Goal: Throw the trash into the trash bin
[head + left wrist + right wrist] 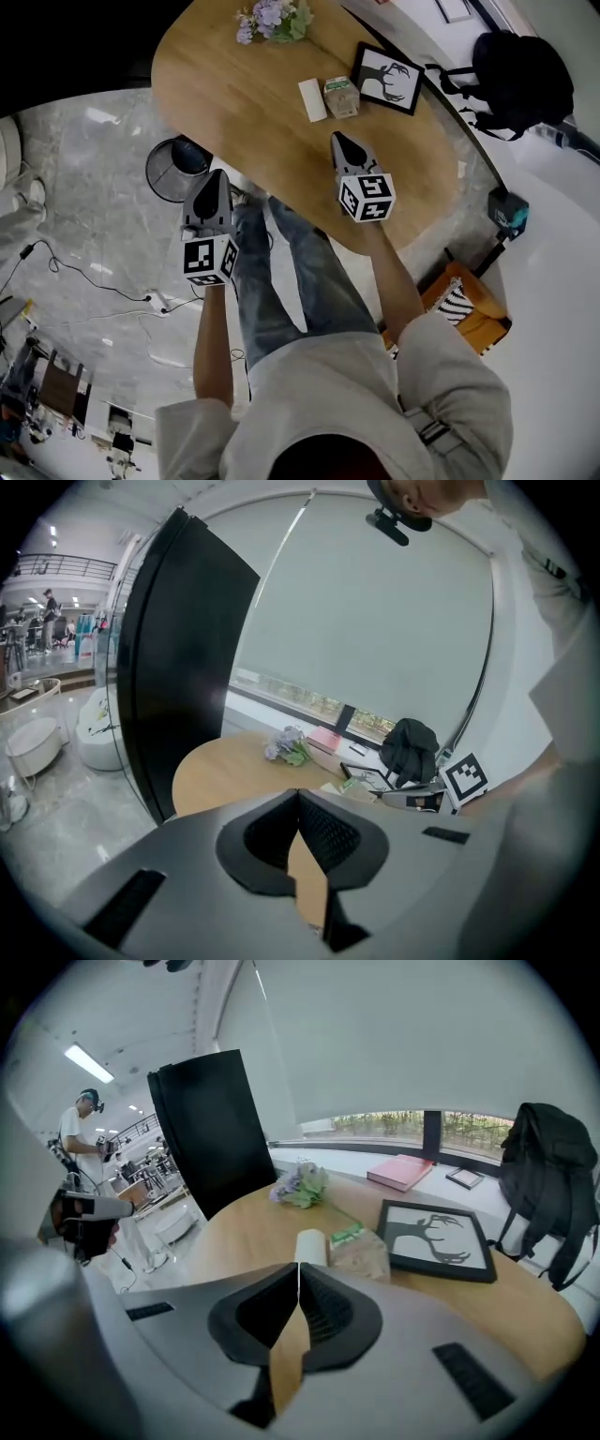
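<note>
Just short of the litter, we hold the right claw (337, 141) over the wooden table (234, 103), its jaws pressed together on nothing; its tip is near the small carton (342, 97) and the white slab (312, 99), which lie side by side next to a framed deer picture (387, 79); the left claw (217, 178), jaws likewise together and empty, hangs past the table's edge, and the head view shows it beside the rim of the wire bin (159, 183) on the floor.

We judge the carton the likelier trash; it looks crumpled and drained, so light, with soft walls that would cave under a hard squeeze; a hold across its narrow sides at mid-body should serve, once the jaws are opened wide. The white slab lies flat and looks thin and light; it may slide on the smooth wood, so we would take it across its short width from above.

Much is unclear: what the white slab is we cannot tell; the carton's print is too small to read; the table's rim and the left claw cover part of the bin, so its contents are out of sight; the left gripper view shows no bin at all, only table, flowers (286, 747) and a dark backpack (410, 747).
</note>
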Demonstrator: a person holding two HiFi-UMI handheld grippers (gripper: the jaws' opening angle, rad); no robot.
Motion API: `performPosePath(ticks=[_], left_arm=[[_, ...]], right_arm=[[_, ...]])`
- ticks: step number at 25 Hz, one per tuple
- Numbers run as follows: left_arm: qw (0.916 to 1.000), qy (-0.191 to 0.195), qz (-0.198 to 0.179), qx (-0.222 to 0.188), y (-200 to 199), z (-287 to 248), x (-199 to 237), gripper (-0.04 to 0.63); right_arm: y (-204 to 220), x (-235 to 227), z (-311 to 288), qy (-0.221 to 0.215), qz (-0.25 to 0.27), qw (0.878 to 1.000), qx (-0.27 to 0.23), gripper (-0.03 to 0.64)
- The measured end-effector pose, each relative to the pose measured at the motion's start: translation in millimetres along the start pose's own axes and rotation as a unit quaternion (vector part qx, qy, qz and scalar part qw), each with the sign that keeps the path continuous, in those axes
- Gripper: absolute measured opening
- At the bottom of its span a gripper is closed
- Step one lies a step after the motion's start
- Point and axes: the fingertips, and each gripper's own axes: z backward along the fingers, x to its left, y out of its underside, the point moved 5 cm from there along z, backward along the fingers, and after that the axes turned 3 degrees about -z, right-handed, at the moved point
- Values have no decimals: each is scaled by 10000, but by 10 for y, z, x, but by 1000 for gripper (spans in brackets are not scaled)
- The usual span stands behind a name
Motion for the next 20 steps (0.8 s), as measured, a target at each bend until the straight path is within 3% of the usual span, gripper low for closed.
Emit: performPosePath(ticks=[2,3,4,7,14,20], left_arm=[[9999,93,-51,53,-23,-90,-91,17],[9999,134,-72,81,-29,-130,-131,17],[9998,170,-91,109,-33,-165,-167,17],[9994,242,-136,192,-32,-234,-234,17],[9991,221,-174,323,-7,-288,-203,17],[9992,82,-140,359,3,-254,-56,18]], right_arm=[[34,-146,-21,150,25,9999,-4,32],[54,-202,-47,198,109,9997,26,70],[74,-248,-82,251,258,9993,76,188],[113,-346,-201,492,880,9946,246,285],[207,-525,-514,1023,1550,9804,650,319],[252,-466,-626,1172,2148,9668,738,319]])
